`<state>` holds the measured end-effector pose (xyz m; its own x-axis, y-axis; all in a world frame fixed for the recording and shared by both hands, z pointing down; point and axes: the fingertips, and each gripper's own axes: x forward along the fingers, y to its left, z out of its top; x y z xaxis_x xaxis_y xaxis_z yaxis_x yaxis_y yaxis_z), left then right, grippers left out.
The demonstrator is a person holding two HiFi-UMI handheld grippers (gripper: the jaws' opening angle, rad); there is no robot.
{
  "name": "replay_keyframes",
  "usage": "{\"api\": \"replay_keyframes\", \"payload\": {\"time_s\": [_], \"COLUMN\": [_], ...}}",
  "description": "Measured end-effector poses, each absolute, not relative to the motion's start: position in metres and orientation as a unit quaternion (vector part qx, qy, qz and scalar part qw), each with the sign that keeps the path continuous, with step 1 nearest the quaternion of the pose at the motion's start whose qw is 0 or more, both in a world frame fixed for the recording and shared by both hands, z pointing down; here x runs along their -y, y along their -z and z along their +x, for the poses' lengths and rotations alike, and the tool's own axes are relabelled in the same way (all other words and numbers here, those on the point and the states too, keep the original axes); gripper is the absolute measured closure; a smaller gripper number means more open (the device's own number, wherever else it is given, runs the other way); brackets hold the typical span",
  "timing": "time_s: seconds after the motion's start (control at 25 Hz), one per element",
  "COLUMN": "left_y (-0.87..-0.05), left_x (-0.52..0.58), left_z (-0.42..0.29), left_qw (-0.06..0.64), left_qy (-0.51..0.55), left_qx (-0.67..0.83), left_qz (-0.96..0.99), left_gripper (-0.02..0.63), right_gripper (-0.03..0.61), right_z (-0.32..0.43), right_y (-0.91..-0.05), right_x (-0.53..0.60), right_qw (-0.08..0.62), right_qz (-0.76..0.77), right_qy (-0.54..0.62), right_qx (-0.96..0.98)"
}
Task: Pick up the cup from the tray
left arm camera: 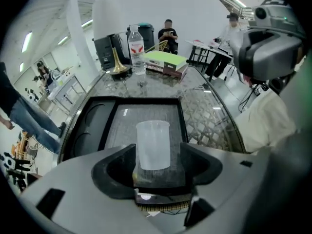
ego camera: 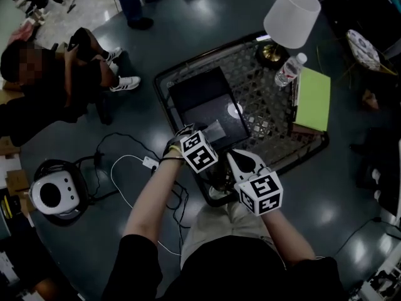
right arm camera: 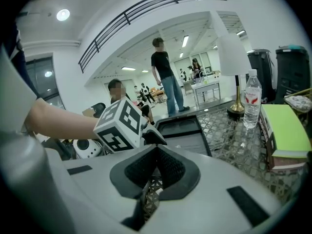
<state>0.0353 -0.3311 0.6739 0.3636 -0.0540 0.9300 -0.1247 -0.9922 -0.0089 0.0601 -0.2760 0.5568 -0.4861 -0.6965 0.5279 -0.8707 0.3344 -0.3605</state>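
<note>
A translucent plastic cup (left arm camera: 153, 144) stands upright at the near end of a black tray (left arm camera: 97, 130) on the glass table. My left gripper (left arm camera: 159, 151) points steeply down over it, open, with one jaw on each side of the cup and neither pad pressing on it. From the head view the cup (ego camera: 215, 129) shows just beyond the left gripper (ego camera: 208, 137), near the tray's (ego camera: 199, 91) near right corner. My right gripper (right arm camera: 155, 151) is shut with nothing in it. It hangs near the table's front edge, to the right of the left gripper's marker cube (right arm camera: 122, 125).
At the far end of the table (ego camera: 269, 115) stand a white-shaded lamp (ego camera: 291, 16), a water bottle (ego camera: 289, 69) and a green-topped stack of books (ego camera: 312, 99). A person (ego camera: 44, 74) sits on the floor to the left. A white device (ego camera: 55, 194) and cables lie near my feet.
</note>
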Motion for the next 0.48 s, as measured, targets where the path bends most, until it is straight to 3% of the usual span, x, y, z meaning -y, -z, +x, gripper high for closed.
{"api": "replay_keyframes", "payload": {"time_s": [0.48], "left_y": [-0.719], "left_x": [0.343], "left_z": [0.043], "left_qw": [0.008], "left_qy": [-0.626], "left_qx": [0.008], "left_qz": [0.78], "left_gripper": [0.318], "right_gripper": [0.568], "right_z": [0.077], "right_y": [-0.564], "right_x": [0.277], "right_qw": [0.137], "right_qz": [0.494], "right_qy": [-0.322], "right_qx": [0.796]}}
